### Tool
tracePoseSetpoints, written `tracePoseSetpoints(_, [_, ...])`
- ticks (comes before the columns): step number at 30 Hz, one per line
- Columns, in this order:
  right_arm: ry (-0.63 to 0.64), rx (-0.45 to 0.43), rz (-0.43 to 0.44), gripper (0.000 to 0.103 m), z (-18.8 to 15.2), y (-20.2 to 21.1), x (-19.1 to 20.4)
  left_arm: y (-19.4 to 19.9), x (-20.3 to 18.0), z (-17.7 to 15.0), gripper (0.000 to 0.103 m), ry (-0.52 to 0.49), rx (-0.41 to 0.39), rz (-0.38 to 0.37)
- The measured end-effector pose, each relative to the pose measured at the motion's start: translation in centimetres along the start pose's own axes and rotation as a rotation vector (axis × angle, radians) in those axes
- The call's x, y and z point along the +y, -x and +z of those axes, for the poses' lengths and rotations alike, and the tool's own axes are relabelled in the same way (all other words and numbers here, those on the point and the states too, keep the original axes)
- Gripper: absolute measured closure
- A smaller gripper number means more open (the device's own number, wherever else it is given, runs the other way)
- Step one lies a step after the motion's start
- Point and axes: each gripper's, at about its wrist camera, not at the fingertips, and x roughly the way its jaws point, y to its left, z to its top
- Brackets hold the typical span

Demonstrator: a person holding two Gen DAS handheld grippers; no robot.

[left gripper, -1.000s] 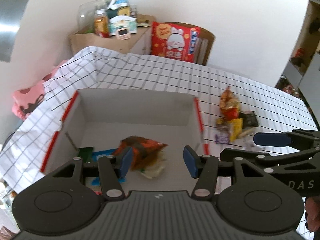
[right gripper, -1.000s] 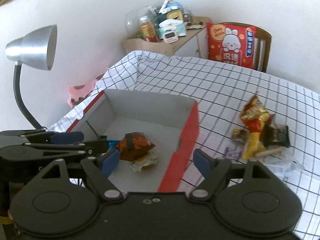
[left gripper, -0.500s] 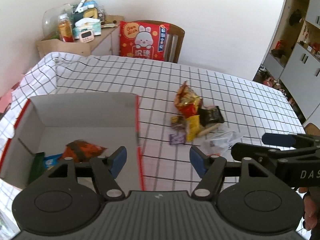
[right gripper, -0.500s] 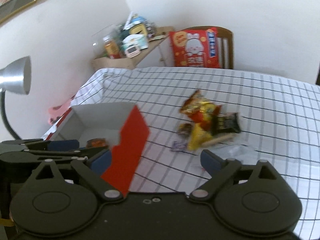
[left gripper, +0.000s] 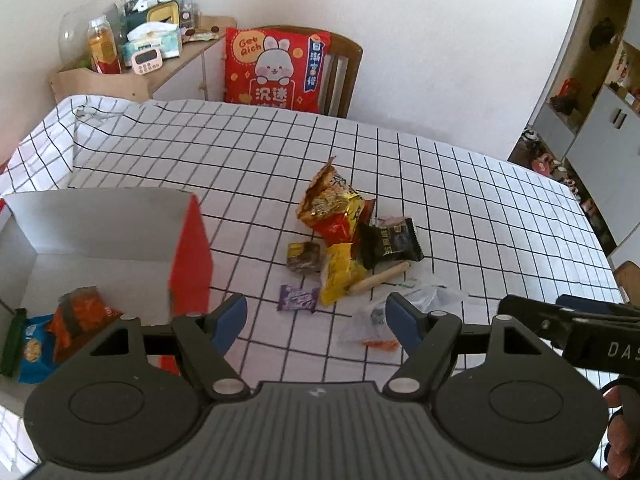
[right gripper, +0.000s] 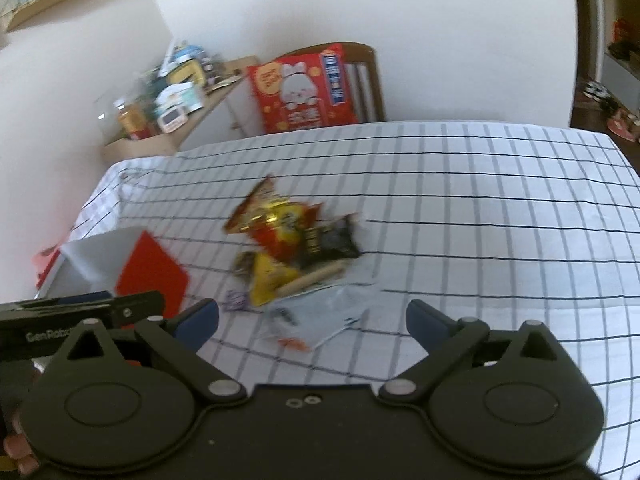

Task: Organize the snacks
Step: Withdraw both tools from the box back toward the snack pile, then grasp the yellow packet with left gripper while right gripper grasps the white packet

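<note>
Red-sided box stands just left of snack pile.

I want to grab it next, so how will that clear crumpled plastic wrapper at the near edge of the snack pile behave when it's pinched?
The clear wrapper looks thin, crumpled and nearly flat on the checked tablecloth, so it will probably be floppy and very light. It will likely collapse between the pads rather than resist. Lying so flat, it may slide or need a low pinch to catch.
</note>
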Motion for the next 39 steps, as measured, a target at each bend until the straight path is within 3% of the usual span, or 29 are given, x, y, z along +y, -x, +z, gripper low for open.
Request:
tracePoseSetpoints(10, [-0.153,0.097,-0.051,0.005,2.6,-4.5,-4.5,-5.7,-2.3,2.2,0.027,0.003,0.060,0.020])
tracePoseSetpoints(21, [-0.269,0.201,-0.042,0.013,2.1,-10.0,-5.0,-11.5,-2.2,2.9,0.027,0.038,0.146,0.034])
tracePoseSetpoints(28, [-0.288,0.228,-0.014,0.025,2.0,-12.0,-4.7,-14.0,-1.7,3.0,0.029,0.064,0.179,0.026])
tracePoseSetpoints(39, [-0.322,0.230,0.054,0.060,1.6,-12.9,-4.6,-15.2,-1.6,2.8,0.062,0.060,0.200,-0.008])
